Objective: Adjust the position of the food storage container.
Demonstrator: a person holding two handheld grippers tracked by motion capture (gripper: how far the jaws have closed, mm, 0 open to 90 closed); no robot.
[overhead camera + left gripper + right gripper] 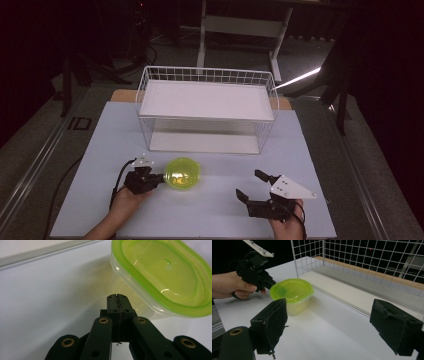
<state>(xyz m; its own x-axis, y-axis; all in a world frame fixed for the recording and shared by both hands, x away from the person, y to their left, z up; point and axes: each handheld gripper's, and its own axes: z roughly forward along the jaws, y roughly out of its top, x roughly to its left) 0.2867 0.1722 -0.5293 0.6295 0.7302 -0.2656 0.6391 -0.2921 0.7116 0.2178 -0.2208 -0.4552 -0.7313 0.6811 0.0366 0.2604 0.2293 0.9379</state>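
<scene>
With the left gripper (159,178) pressed together empty just beside the lidded green tub (183,173) on the table (215,210) before the wire rack (207,111), and the right gripper (251,185) spread wide, the light tub could be nudged away or tipped.

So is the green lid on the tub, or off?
On. The lid sits flat over the tub's rim all round, and the left gripper, jaws shut, is at its edge.
</scene>
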